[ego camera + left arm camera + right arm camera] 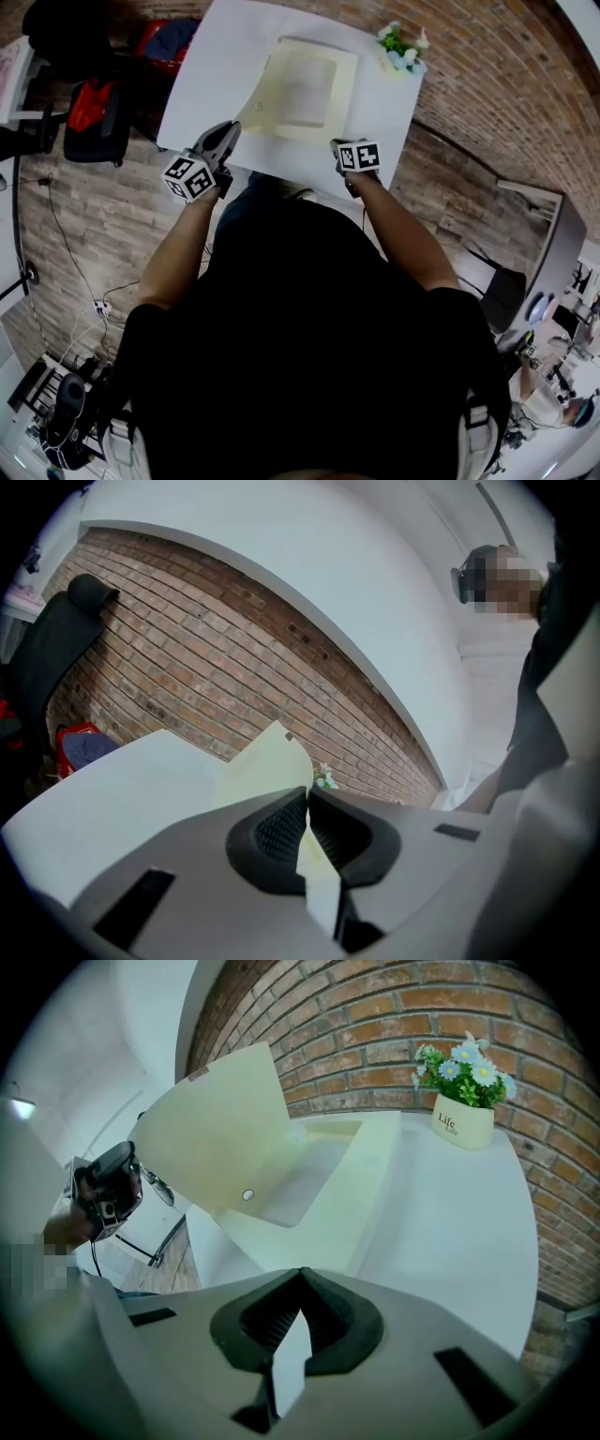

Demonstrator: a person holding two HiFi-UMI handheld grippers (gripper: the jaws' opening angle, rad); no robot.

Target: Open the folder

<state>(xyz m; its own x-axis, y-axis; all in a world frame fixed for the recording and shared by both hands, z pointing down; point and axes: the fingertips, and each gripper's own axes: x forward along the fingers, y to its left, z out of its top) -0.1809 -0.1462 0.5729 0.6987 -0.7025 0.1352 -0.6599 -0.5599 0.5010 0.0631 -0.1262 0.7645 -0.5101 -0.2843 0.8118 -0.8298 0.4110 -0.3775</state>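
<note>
Our left gripper (307,803) pinches the raised cover (216,1119) of the pale yellow card folder (328,1194); our right gripper (300,1279), closed and empty near the folder, pins nothing, so pulling may drag it

Head view looks steeply down from above — both gripper views skim low, all sharing the folder (305,94)

A white table (192,98) carries a pale yellow folder (309,94) and a small flower pot (401,52) at its corner.
</note>
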